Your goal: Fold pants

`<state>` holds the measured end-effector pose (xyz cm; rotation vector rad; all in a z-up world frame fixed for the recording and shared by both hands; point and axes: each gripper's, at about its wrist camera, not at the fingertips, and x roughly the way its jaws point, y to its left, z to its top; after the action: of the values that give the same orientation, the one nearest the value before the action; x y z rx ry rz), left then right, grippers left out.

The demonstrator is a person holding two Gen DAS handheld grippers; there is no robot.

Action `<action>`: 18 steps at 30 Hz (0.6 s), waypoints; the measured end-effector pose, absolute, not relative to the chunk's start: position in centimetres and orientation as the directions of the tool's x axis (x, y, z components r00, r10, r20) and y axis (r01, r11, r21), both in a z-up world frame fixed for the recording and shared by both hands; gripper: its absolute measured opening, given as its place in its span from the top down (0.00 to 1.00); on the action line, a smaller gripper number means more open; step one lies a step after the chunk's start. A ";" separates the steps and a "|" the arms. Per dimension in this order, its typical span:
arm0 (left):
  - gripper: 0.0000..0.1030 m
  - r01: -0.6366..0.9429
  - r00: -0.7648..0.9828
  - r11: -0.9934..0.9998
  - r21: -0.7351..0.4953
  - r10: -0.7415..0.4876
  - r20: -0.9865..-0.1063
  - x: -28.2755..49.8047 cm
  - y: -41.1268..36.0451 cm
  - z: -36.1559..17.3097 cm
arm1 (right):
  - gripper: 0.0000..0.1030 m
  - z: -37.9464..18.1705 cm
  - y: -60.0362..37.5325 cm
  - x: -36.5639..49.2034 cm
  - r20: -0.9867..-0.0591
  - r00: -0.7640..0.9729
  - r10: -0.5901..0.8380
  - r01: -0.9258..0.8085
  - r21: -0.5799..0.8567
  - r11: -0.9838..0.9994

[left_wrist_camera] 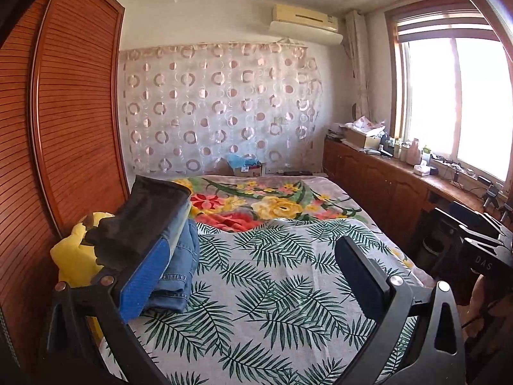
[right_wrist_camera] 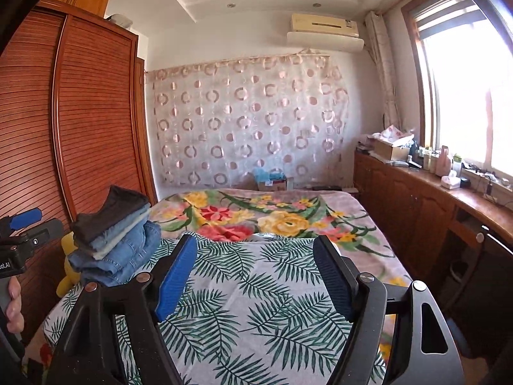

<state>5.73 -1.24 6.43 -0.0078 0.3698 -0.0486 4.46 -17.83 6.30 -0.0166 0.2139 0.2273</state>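
Nearby, folded pants (right_wrist_camera: 112, 240) beside wardrobe (right_wrist_camera: 93, 122).

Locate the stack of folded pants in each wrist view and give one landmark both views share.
Left wrist: the stack of folded pants is at lower left, right behind the left finger.
Right wrist: the stack is at left of centre, beyond the left finger, apart from it.
Shared landmark: the air conditioner high on the far wall.
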 end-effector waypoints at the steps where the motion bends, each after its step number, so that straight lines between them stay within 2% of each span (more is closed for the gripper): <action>1: 0.00 0.044 0.931 0.999 -0.017 -0.047 -0.362 5.8 -1.2 6.3 | 0.26 6.1 -17.8 4.4 -0.213 0.951 0.223 -0.227 0.007 0.974; 18: 0.00 0.036 0.927 0.999 -0.017 -0.040 -0.372 6.0 -1.0 6.0 | 0.26 6.4 -20.2 5.2 -0.222 0.947 0.232 -0.235 0.012 0.972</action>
<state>5.98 -0.97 5.97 -0.0098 0.3813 -0.0387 5.21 -20.20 6.36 -0.0151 0.2247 0.2378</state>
